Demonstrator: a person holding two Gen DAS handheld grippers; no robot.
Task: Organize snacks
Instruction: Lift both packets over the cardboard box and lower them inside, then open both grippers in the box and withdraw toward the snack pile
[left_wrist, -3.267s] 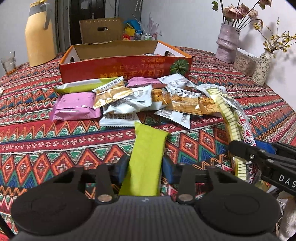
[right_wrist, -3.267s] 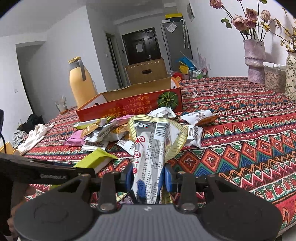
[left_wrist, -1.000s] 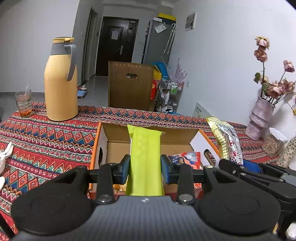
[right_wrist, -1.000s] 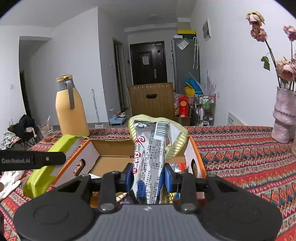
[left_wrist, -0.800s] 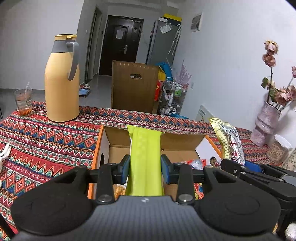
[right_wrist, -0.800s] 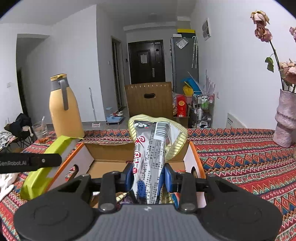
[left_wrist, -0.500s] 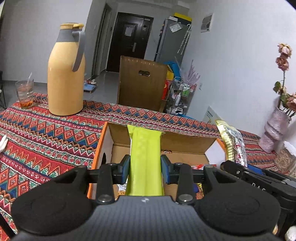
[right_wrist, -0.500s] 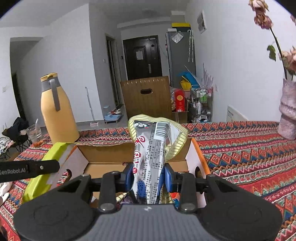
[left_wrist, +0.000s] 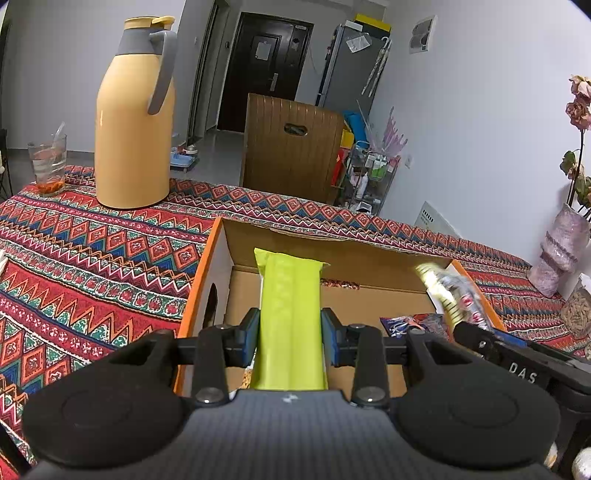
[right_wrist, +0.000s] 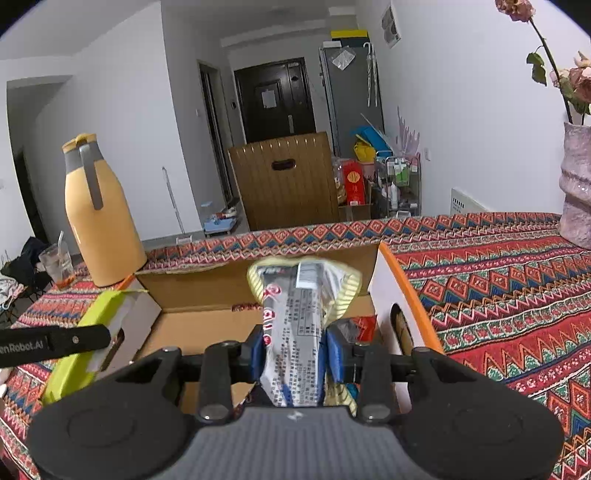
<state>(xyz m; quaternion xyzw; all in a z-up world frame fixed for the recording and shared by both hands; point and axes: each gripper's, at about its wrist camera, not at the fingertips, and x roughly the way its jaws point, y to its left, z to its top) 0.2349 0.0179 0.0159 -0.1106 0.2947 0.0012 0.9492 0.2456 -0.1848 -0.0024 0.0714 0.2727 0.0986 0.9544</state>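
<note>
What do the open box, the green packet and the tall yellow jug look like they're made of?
The open box: corrugated cardboard, matte brown inside, with orange printed edges. The green packet: likely matte plastic film, judging by its crimped end seal. The yellow jug: probably smooth plastic or coated metal with a grey handle; the look leaves it open.

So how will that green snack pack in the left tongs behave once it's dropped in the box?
The green snack pack stands out straight past the left tongs without drooping, so it's probably fairly stiff. Flat-sided, it should land flat in the cardboard box, unlikely to roll.
</note>
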